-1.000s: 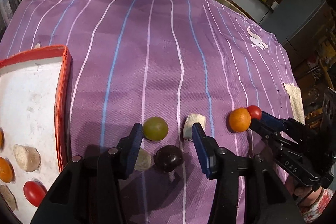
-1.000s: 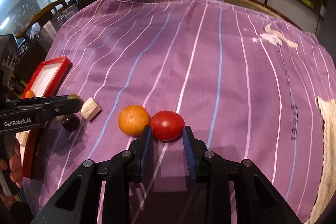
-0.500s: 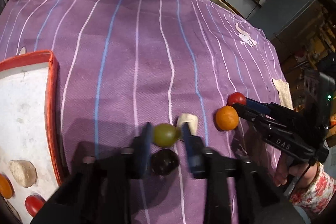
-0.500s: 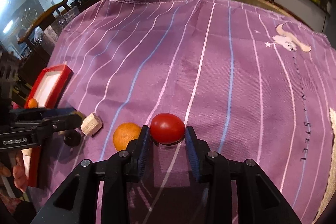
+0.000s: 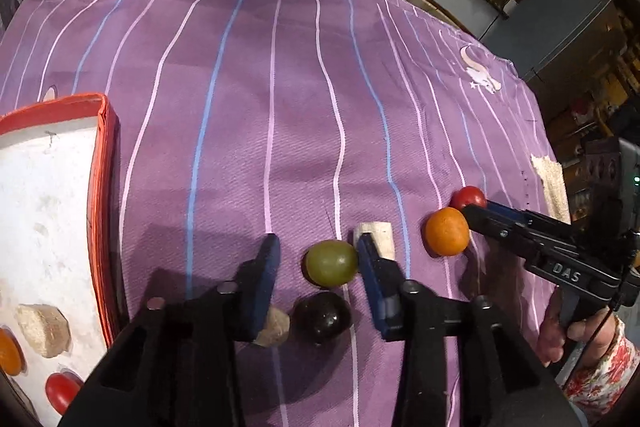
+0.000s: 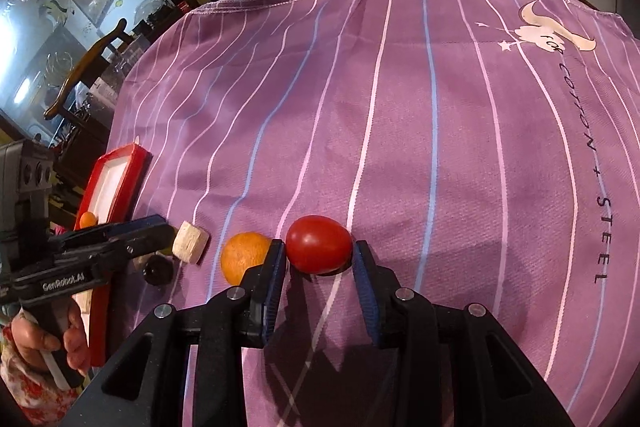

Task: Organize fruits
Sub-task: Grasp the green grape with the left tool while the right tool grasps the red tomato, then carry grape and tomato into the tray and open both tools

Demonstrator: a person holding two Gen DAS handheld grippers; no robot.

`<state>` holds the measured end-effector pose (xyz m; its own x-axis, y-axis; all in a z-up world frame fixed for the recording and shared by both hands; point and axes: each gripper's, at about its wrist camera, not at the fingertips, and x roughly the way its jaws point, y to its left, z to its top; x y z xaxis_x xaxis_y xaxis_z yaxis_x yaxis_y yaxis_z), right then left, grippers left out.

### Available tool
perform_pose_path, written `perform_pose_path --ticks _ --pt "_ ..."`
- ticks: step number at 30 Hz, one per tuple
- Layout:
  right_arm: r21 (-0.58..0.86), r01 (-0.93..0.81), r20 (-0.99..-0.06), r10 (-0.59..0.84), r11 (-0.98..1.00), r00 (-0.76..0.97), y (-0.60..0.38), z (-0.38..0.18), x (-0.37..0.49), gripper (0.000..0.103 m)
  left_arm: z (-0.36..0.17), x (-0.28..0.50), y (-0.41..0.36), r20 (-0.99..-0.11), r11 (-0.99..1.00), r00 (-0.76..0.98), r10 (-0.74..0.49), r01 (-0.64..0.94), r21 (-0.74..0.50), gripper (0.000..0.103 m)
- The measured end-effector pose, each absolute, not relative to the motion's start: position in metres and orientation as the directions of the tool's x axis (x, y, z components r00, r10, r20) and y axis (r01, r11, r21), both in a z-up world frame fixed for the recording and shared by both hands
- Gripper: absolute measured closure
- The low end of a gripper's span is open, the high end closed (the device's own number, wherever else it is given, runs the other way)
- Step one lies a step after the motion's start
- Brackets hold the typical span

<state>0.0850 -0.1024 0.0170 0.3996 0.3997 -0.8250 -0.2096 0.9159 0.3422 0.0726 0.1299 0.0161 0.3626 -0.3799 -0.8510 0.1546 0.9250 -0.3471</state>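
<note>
The left gripper (image 5: 316, 263), jaws just opening, stands apart around the green fruit (image 5: 331, 263) at lower centre. The right gripper (image 6: 319, 259), easing slightly wider, pinches the red tomato (image 6: 319, 249). These, the dark fruit (image 5: 322, 319) and the orange (image 5: 446, 231) lie outside the tray (image 5: 102, 187) at left, which holds several: perhaps half done.
</note>
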Motion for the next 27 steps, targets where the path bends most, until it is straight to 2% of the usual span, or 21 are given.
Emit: perform_pose_path --ticks 1,6,12,21,27 --pt "0.333 -0.212 -0.827 0.392 0.919 0.402 -0.101 0.017 0.085 0.066 0.017 0.07 0.129 -0.844 0.92 0.365 -0.392 0.158 -0.359 0.079" --pt "0.335 -0.211 -0.826 0.394 0.918 0.404 -0.101 0.019 0.081 0.066 0.026 0.057 0.112 -0.861 0.954 0.416 -0.291 0.193 -0.228 0.079" --pt "0.344 -0.19 -0.814 0.393 0.92 0.429 -0.107 0.029 0.07 0.066 0.042 0.037 0.111 -0.845 0.962 0.47 -0.256 0.21 -0.175 0.079" --pt "0.342 -0.214 -0.799 0.403 0.915 0.446 -0.082 0.049 0.055 0.066 0.062 0.019 0.155 -0.824 0.962 0.498 -0.271 0.159 -0.221 0.079" --pt "0.341 -0.271 -0.784 0.431 0.9 0.447 -0.03 0.068 0.053 0.066 0.078 0.021 0.217 -0.816 0.974 0.535 -0.221 0.082 -0.211 0.079"
